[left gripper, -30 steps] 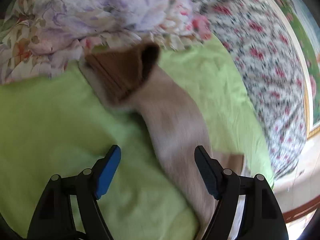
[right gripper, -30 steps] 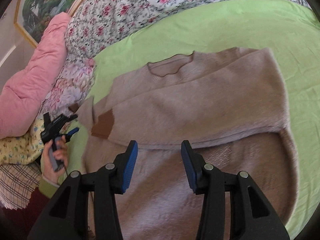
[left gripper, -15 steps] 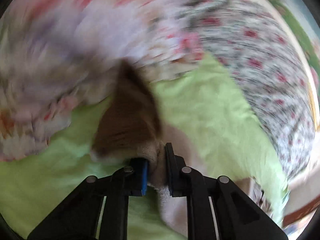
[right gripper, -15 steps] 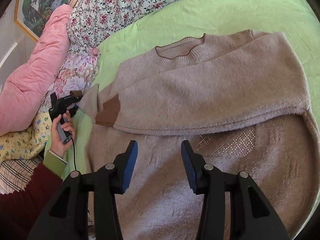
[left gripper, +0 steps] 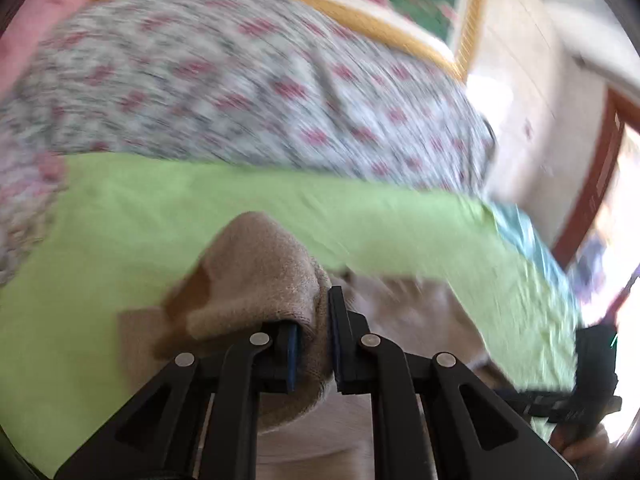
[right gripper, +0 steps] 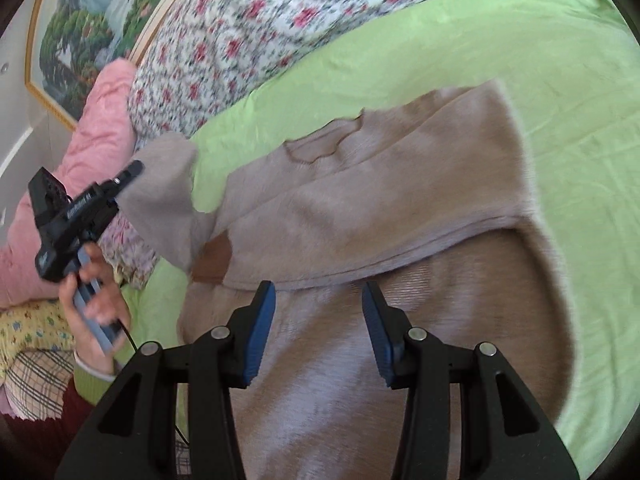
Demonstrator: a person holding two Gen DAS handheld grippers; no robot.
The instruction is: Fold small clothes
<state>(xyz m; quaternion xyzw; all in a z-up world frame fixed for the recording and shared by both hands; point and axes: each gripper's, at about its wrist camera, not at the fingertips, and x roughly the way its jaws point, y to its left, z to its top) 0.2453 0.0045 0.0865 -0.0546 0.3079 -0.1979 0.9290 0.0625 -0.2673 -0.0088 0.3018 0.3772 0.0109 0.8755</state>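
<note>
A beige knit sweater point(right gripper: 380, 184) lies on the green sheet point(right gripper: 520, 40), one sleeve folded across its chest with a brown cuff point(right gripper: 212, 258). My left gripper point(left gripper: 314, 312) is shut on the other sleeve point(left gripper: 256, 272), whose brown cuff patch point(left gripper: 188, 296) hangs to the left of the fingers. In the right wrist view the left gripper point(right gripper: 128, 174) holds that sleeve point(right gripper: 160, 188) raised off the bed at the sweater's left. My right gripper point(right gripper: 318, 300) hovers open over the sweater's lower body, nothing between its blue pads point(right gripper: 260, 332).
A floral quilt point(right gripper: 248, 40) and a pink pillow point(right gripper: 92, 140) are piled along the far side of the bed. A framed picture point(right gripper: 76, 28) hangs behind them. A person's hand point(right gripper: 96, 304) and green cuff hold the left gripper. Green sheet shows right of the sweater.
The left gripper went from open over the sleeve to shut on it, then lifted it and swung toward the sweater. The right gripper shifted slightly and stayed open.
</note>
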